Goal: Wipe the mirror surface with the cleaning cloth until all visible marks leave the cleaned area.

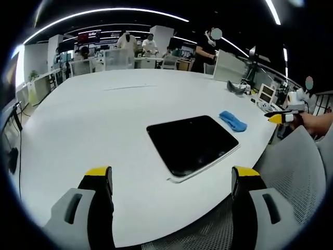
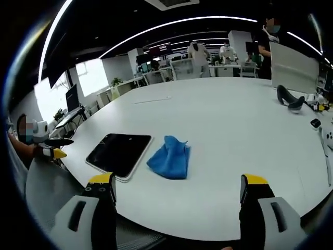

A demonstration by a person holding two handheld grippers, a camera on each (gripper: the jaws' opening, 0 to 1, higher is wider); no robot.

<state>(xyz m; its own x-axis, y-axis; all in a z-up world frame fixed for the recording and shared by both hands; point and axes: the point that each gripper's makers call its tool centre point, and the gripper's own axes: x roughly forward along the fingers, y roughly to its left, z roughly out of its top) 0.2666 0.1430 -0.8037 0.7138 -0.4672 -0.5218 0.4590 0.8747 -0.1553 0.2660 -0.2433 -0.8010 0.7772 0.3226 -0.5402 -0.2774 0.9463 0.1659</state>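
Lying flat on white table (image 1: 104, 120), dark mirror (image 1: 192, 143), blue cloth (image 2: 170, 157) crumpled beside it, both tools wide open, empty.

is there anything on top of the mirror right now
Nothing lies on the mirror; its dark face is bare in both views. The blue cloth sits crumpled beside it on the white table, apart from its edge. Marks on the glass are too faint to tell.

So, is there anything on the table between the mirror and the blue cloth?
No. In the right gripper view, bare white table separates the mirror from the blue cloth; they lie apart.
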